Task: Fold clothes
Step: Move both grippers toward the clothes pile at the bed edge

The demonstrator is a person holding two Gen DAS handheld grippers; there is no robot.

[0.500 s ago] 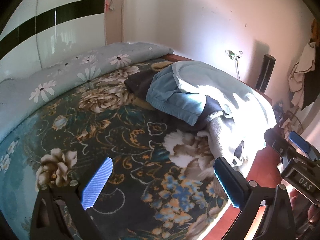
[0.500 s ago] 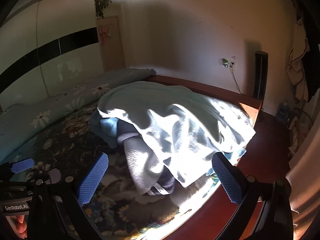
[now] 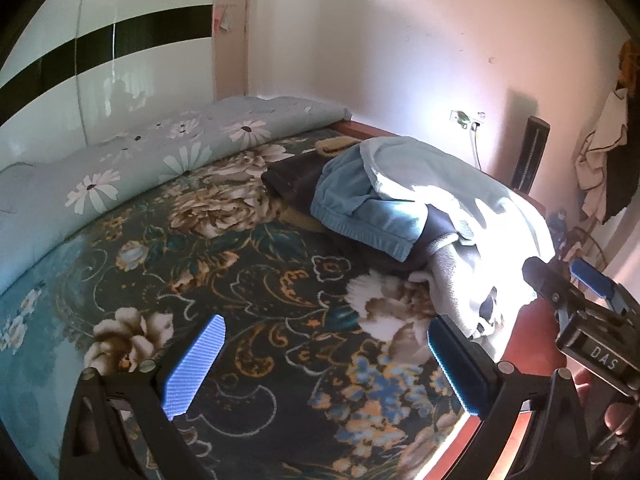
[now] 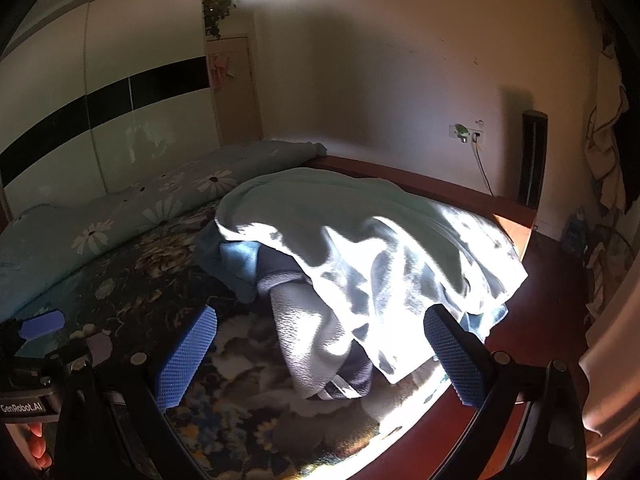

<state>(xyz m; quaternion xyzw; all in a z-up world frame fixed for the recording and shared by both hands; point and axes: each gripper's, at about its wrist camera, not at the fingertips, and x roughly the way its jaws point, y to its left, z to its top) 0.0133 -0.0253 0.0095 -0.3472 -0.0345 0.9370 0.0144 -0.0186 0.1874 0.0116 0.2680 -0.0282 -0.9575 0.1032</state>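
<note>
Harsh sun glare on clothes pile (image 4: 384, 248); dim, fisheye-warped edges.

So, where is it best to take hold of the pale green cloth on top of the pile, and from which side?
Probably at the loose near hem of the pale green cloth, where it hangs over the bed's wooden edge. Come from the front with the right gripper, which is open and faces that hem. The cloth drapes over the other garments, so lifting its free edge should peel it off alone.

Red-brown wooden bed frame (image 4: 516, 222) carrying dark teal floral-patterned bedspread (image 3: 248, 304). Heaped on bedspread toward frame's far corner: pale blue, grey and navy clothes pile (image 4: 360, 248). Along bedspread's far-left edge: rolled light-blue daisy-print quilt (image 3: 132, 168).
</note>
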